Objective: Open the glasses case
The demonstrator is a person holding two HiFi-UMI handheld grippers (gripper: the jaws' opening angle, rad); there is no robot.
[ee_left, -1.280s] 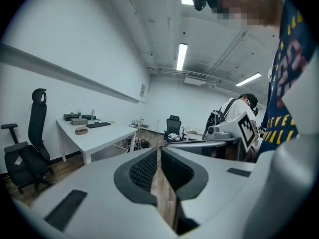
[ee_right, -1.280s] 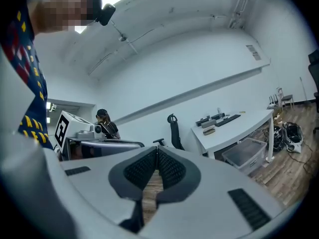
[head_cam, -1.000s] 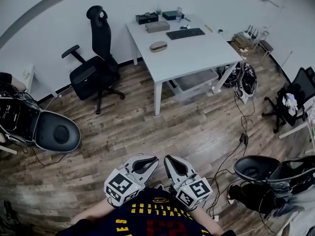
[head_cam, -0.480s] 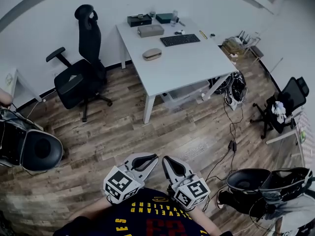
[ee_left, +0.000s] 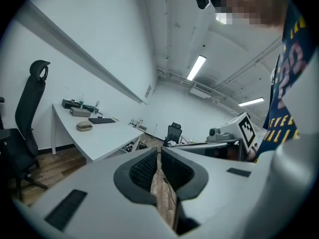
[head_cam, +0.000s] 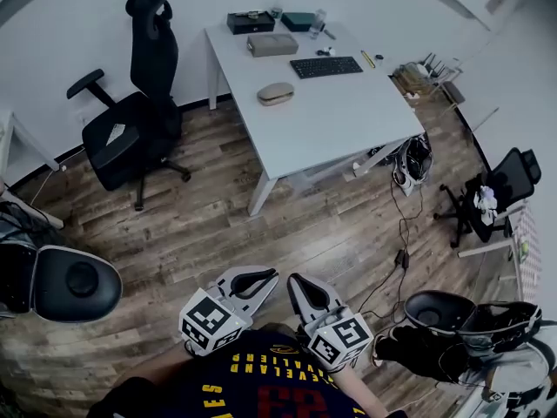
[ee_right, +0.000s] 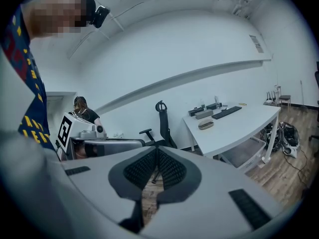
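The glasses case (head_cam: 275, 93) is a tan oval shell lying closed on the white table (head_cam: 348, 120), far ahead of me across the wooden floor. It also shows small in the left gripper view as the case (ee_left: 84, 127) and in the right gripper view as the case (ee_right: 205, 125). My left gripper (head_cam: 261, 273) and right gripper (head_cam: 297, 279) are held side by side close to the person's chest, well short of the table. Both are shut with nothing between their pads, as seen at the left gripper (ee_left: 159, 151) and the right gripper (ee_right: 157, 151).
On the table are a black keyboard (head_cam: 325, 66), a grey box (head_cam: 271, 44) and dark boxes at the back. A black office chair (head_cam: 130, 120) stands left of the table. Another chair (head_cam: 70, 281) is at my left, cables (head_cam: 400, 251) and more chairs (head_cam: 487, 198) at my right.
The person has walked toward the table, which now sits lower and nearer in the head view. Both grippers keep their place by the chest and stay shut.
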